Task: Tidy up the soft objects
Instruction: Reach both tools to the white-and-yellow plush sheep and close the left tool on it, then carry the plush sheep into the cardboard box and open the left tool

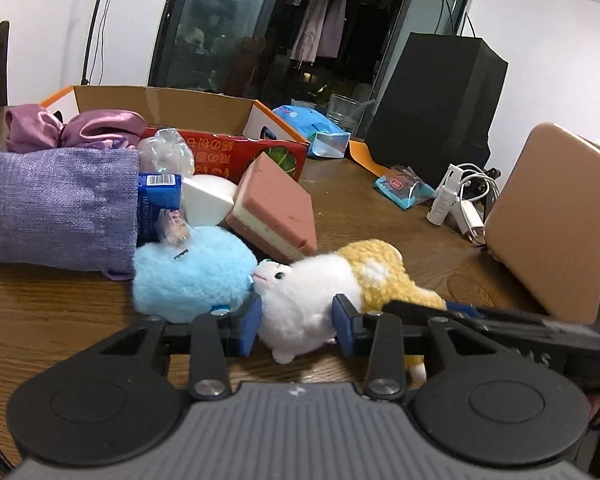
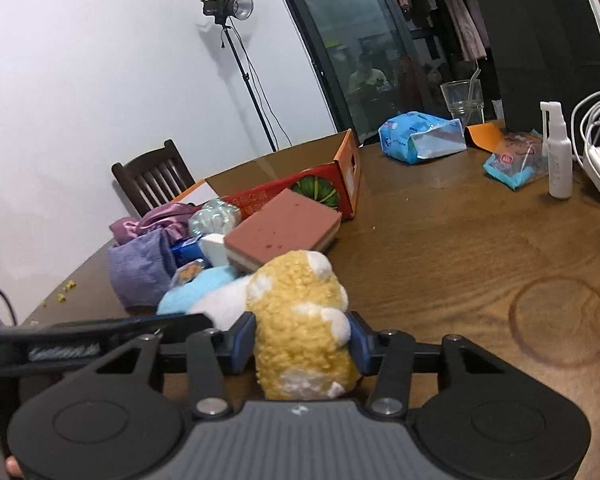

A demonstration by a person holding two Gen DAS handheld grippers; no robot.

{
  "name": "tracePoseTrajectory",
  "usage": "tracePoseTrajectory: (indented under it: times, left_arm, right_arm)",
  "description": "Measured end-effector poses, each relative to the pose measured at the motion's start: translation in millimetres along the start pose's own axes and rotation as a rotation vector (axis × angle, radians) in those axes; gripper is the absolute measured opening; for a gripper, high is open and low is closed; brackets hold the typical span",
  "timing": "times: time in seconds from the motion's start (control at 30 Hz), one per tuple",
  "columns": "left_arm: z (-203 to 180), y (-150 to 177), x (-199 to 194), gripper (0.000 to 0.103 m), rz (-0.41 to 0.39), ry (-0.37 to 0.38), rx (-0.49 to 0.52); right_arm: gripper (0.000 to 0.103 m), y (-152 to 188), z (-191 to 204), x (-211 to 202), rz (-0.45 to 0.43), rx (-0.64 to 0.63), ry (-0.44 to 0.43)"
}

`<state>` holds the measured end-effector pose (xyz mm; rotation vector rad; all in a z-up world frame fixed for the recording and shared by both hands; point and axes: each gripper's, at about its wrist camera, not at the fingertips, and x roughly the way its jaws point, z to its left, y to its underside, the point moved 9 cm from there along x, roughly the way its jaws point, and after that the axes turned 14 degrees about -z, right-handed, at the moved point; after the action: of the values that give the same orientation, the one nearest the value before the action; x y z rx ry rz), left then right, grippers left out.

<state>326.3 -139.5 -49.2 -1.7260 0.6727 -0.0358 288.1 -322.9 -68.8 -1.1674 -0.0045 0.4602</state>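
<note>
Now white plush (image 1: pixel 300 304) and yellow plush (image 2: pixel 300 320) sit pinched between fingers.

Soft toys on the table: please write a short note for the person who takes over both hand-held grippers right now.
Left hand-held gripper: closed on the white plush.
Right hand-held gripper: closed on the yellow plush.
Both toys lie on the wooden table, touching each other, beside the blue plush.
Behind them: purple pouch, pink sponge, open cardboard box.
Done: both grasps. Left: carry the toys, probably to the box, then sort the other soft items.
</note>
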Motion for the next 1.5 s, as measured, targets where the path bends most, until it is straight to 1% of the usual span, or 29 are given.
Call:
tracePoseTrajectory:
  times: [0.03,0.07,0.1,0.17,0.2,0.33,0.43,0.5,0.57,0.67,0.73,0.8,0.9,0.97,1.0,1.1,1.17,1.2,1.23,1.27,1.3,1.33,1.37,1.4,1.43,1.5]
  left_arm:
    - [1.8,1.1,1.6,0.050,0.006,0.000,-0.017]
    - [3.6,3.0,4.5,0.054,0.018,-0.004,-0.031]
    - [4.7,4.0,6.8,0.055,0.029,-0.006,-0.039]
    - [4.3,5.0,8.0,0.054,0.030,0.001,-0.038]
    - [2.6,4.4,7.8,0.045,0.024,0.008,-0.034]
    - [-0.7,1.2,3.5,0.043,0.005,0.002,-0.014]
    - [-4.3,-6.1,-4.1,0.043,-0.020,0.011,-0.014]
    - [-7.9,-19.8,-11.3,0.043,-0.062,0.016,-0.005]
    - [-9.4,-40.2,-13.1,0.043,-0.104,0.025,0.003]
    - [-4.2,-83.7,-0.4,0.043,-0.166,0.047,0.028]
    - [5.3,-117.7,15.5,0.043,-0.205,0.051,0.040]
    - [19.3,-151.0,40.4,0.043,-0.230,0.045,0.057]
    - [51.8,-191.3,92.7,0.042,-0.208,0.021,0.025]
    - [76.3,-209.0,133.1,0.042,-0.178,0.007,-0.010]
    - [86.9,-213.8,151.1,0.041,-0.161,0.000,-0.006]
    - [122.8,-216.2,207.1,0.041,-0.090,-0.043,-0.064]
    - [136.8,-209.1,238.9,0.042,-0.030,-0.070,-0.049]
    - [144.7,-206.4,246.6,0.045,-0.014,-0.094,-0.026]
    - [147.8,-202.3,253.2,0.046,0.003,-0.119,0.002]
    - [149.8,-197.5,258.6,0.046,0.022,-0.131,0.026]
    - [151.8,-194.6,260.8,0.046,0.033,-0.136,0.029]
    - [152.3,-193.5,260.2,0.048,0.035,-0.130,0.021]
    - [152.5,-193.7,259.3,0.049,0.032,-0.120,0.017]
    - [153.0,-195.7,256.7,0.052,0.021,-0.120,0.017]
    - [154.3,-198.4,252.9,0.055,0.009,-0.130,0.021]
    - [154.4,-207.3,239.2,0.056,-0.019,-0.159,0.040]
  right_arm:
    - [0.047,0.8,-1.8,-0.8,0.002,0.009,-0.005]
    - [0.047,-0.7,-4.4,2.5,0.006,0.018,-0.009]
    - [0.047,-1.2,-5.9,4.0,0.009,0.025,-0.012]
    - [0.047,-0.8,-4.8,7.3,0.016,0.008,-0.016]
    - [0.047,0.2,-2.8,7.5,0.016,-0.005,-0.016]
    - [0.045,0.0,2.2,5.6,0.012,-0.018,-0.013]
    - [0.045,-6.2,6.8,-1.8,-0.010,-0.019,-0.021]
    - [0.045,-15.7,11.4,-6.0,-0.035,-0.024,-0.032]
    - [0.045,-32.6,18.1,-5.8,-0.065,-0.043,-0.047]
    - [0.045,-72.2,29.6,10.1,-0.122,-0.092,-0.074]
    - [0.044,-102.9,34.5,35.4,-0.149,-0.108,-0.092]
    - [0.044,-129.6,34.9,68.2,-0.154,-0.089,-0.108]
    - [0.044,-164.7,28.0,139.4,-0.110,-0.019,-0.116]
    - [0.043,-178.7,20.6,187.0,-0.074,0.024,-0.101]
    - [0.043,-183.7,16.1,210.4,-0.054,0.039,-0.086]
    - [0.042,-186.6,3.7,270.5,0.006,0.057,-0.042]
    - [0.042,-181.1,-4.6,304.4,0.038,0.035,0.004]
    - [0.041,-175.0,-10.6,322.4,0.068,0.018,0.038]
    - [0.041,-169.4,-15.3,334.0,0.091,-0.002,0.064]
    - [0.041,-161.9,-22.7,346.7,0.113,-0.034,0.117]
    - [0.040,-155.2,-26.1,351.7,0.125,-0.058,0.143]
    - [0.042,-154.2,-23.8,354.4,0.138,-0.087,0.144]
    - [0.043,-155.0,-21.2,356.6,0.155,-0.122,0.162]
    - [0.045,-157.1,-18.6,358.4,0.160,-0.162,0.178]
    - [0.049,-160.4,-16.8,359.3,0.157,-0.205,0.197]
    - [0.051,-168.5,-13.5,358.4,0.155,-0.239,0.212]
